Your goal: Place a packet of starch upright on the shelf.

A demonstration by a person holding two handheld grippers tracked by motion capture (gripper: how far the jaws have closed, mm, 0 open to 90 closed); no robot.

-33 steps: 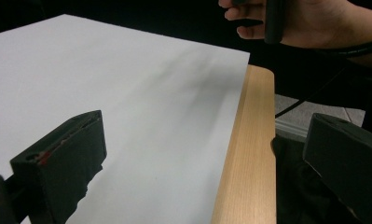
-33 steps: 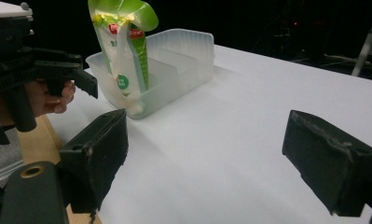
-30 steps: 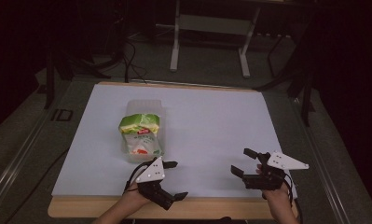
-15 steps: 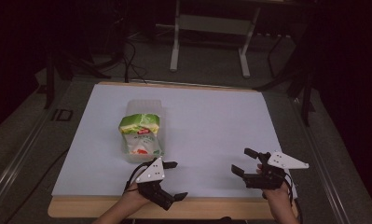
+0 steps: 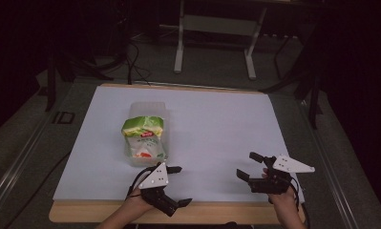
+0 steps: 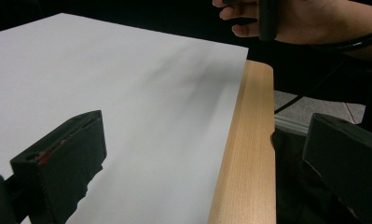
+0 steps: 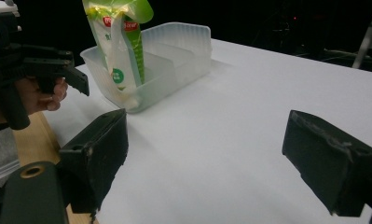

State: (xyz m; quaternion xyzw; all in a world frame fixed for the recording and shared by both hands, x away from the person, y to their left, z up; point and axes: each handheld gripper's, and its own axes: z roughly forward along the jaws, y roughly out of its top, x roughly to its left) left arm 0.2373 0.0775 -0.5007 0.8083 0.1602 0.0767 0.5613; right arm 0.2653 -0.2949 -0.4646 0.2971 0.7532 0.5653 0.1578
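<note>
Green-and-white plastic pouch [image 5: 143,138] stands upright in the near end of a clear, translucent plastic bin [image 5: 147,117], which sits on the white sheet covering the wooden surface [image 5: 212,212], left of centre. The left gripper [image 5: 174,185] hovers just in front of the bin, near the surface's front edge, its jaws spread wide and holding nothing. The right gripper [image 5: 249,166] waits well apart to the right, jaws likewise released and empty, pointing toward the bin.

The step in hand looks like the reach for the pouch. To do it well, the nearer left gripper should turn toward the bin and come in above its low wall, then close on the pouch's upper part, where the film is flat and free of the rim. A soft pouch buckles under a low or skewed grip, so a square bite helps. The right gripper could steady the light bin, which may slide or lift with the pouch.
</note>
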